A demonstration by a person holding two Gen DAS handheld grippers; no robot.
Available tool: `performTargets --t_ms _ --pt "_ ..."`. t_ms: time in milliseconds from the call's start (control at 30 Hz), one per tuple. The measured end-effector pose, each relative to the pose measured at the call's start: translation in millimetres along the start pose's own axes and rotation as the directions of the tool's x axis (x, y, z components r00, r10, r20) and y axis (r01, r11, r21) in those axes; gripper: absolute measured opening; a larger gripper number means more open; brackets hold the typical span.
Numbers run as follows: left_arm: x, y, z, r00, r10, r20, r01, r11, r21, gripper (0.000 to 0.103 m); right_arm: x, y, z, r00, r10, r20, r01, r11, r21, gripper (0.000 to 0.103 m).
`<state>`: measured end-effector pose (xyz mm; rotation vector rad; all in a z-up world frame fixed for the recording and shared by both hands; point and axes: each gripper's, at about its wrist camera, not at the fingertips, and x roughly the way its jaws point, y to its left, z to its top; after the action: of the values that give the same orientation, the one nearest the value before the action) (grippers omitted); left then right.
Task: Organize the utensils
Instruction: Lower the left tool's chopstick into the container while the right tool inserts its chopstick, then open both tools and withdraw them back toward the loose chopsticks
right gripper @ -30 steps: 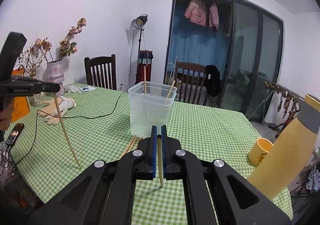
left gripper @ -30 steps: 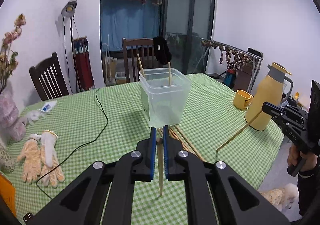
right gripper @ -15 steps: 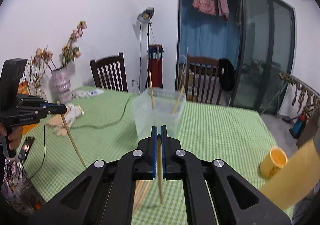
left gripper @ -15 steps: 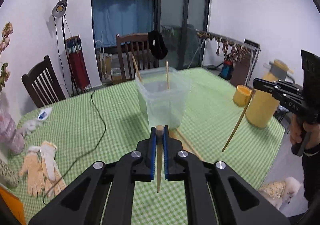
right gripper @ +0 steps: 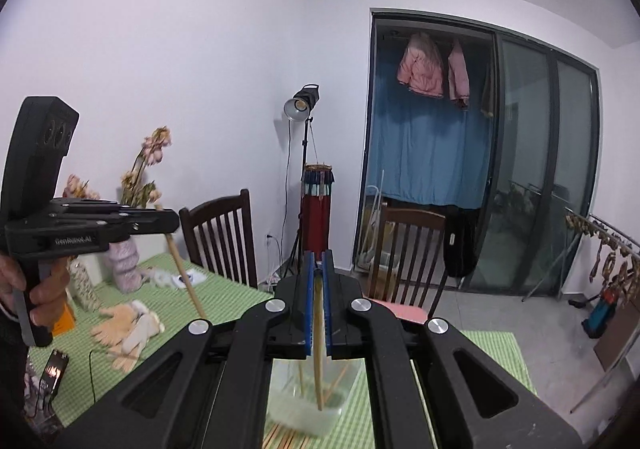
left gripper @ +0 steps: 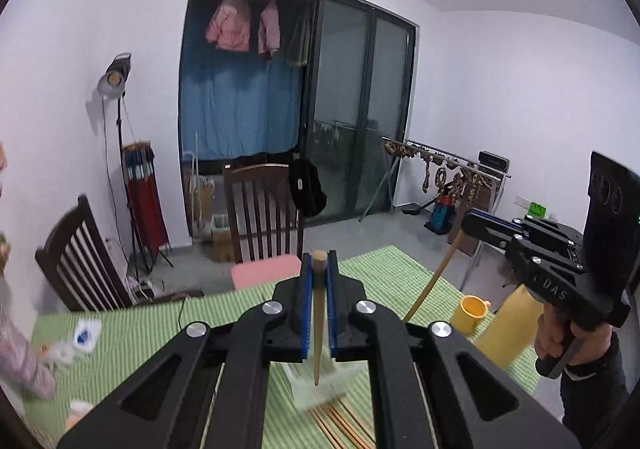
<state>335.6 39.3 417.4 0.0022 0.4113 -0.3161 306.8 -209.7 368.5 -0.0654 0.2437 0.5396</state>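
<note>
I have a chopstick (left gripper: pixel 319 323) clamped in my left gripper (left gripper: pixel 319 269) and another (right gripper: pixel 317 345) in my right gripper (right gripper: pixel 317 269), both hanging over the clear tub (right gripper: pixel 308 405). I should lower each tip inside the rim before letting go.

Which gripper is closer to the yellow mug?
Right. The right gripper hangs above the table's edge by the yellow mug; the left gripper is over the clear container, farther off.
</note>
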Motion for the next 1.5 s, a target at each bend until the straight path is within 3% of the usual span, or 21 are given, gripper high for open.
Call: performTargets --t_ms 133,267,433,533,767,900,1000,1033,1100,1300,1333,1367,1400,1433,1500 --pt "44.6 -1.4 8.4 1.000 0.022 -0.005 -0.022 1.000 0.005 0.003 39.1 -12.2 -3.1 1.000 0.013 -0.023 -0.013 0.999 0.029 0.004" --pt "112.3 -1.5 -14.2 0.995 0.043 -0.086 -0.042 0.999 0.014 0.004 89.0 -21.5 -19.5 0.996 0.029 -0.080 -0.023 0.997 0.071 0.004" --pt "177.2 4.8 -46.6 0.987 0.015 -0.161 -0.018 1.000 -0.016 0.004 148.1 -27.6 -49.6 0.980 0.036 -0.194 -0.015 0.994 0.109 0.004" --pt "212.9 11.0 -68.3 0.975 -0.007 -0.221 -0.003 0.999 -0.043 0.004 180.0 -33.8 -70.4 0.960 0.043 -0.277 -0.005 0.991 0.135 0.004" --pt "270.4 33.2 -107.6 0.938 -0.001 -0.347 -0.017 0.999 -0.051 0.004 229.3 -56.8 -104.7 0.879 0.076 -0.470 0.013 0.983 0.184 0.004" --pt "273.8 42.6 -112.4 0.938 -0.022 -0.346 -0.007 0.997 -0.081 0.004 231.3 -65.5 -100.8 0.871 0.082 -0.485 0.020 0.979 0.202 0.004" --pt "269.3 51.0 -115.8 0.936 0.001 -0.352 -0.033 0.996 -0.085 0.007 232.4 -69.3 -99.6 0.864 0.070 -0.499 0.043 0.977 0.210 0.004" --pt "268.3 53.0 -115.5 0.935 0.008 -0.355 -0.042 0.995 -0.088 0.021 232.0 -70.3 -99.4 0.861 0.061 -0.505 0.053 0.977 0.207 0.004" --pt "260.6 56.8 -117.3 0.940 0.023 -0.340 -0.061 0.993 -0.100 0.037 227.0 -71.5 -99.1 0.866 0.061 -0.497 0.050 0.977 0.208 0.004" --pt "210.6 53.6 -126.4 0.949 0.041 -0.311 -0.068 0.995 -0.077 0.050 195.0 -69.8 -94.9 0.877 0.029 -0.480 0.058 0.985 0.165 0.006" --pt "201.8 52.6 -127.8 0.951 0.047 -0.305 -0.071 0.995 -0.069 0.050 189.7 -69.5 -95.1 0.878 0.021 -0.479 0.060 0.986 0.153 0.009" --pt "189.1 50.7 -129.4 0.956 0.055 -0.289 -0.076 0.995 -0.063 0.053 182.1 -68.6 -95.9 0.880 0.009 -0.475 0.066 0.988 0.140 0.023" --pt "178.8 49.6 -131.2 0.959 0.060 -0.278 -0.080 0.995 -0.062 0.055 173.9 -66.6 -96.8 0.883 -0.004 -0.470 0.070 0.990 0.125 0.044" --pt "169.3 48.2 -132.8 0.961 0.060 -0.270 -0.080 0.995 -0.064 0.057 168.5 -65.0 -97.9 0.885 -0.010 -0.465 0.071 0.991 0.113 0.050" --pt "142.9 45.1 -141.5 0.968 0.057 -0.246 -0.079 0.993 -0.082 0.060 153.5 -57.6 -102.8 0.886 -0.027 -0.463 0.068 0.995 0.072 0.051"
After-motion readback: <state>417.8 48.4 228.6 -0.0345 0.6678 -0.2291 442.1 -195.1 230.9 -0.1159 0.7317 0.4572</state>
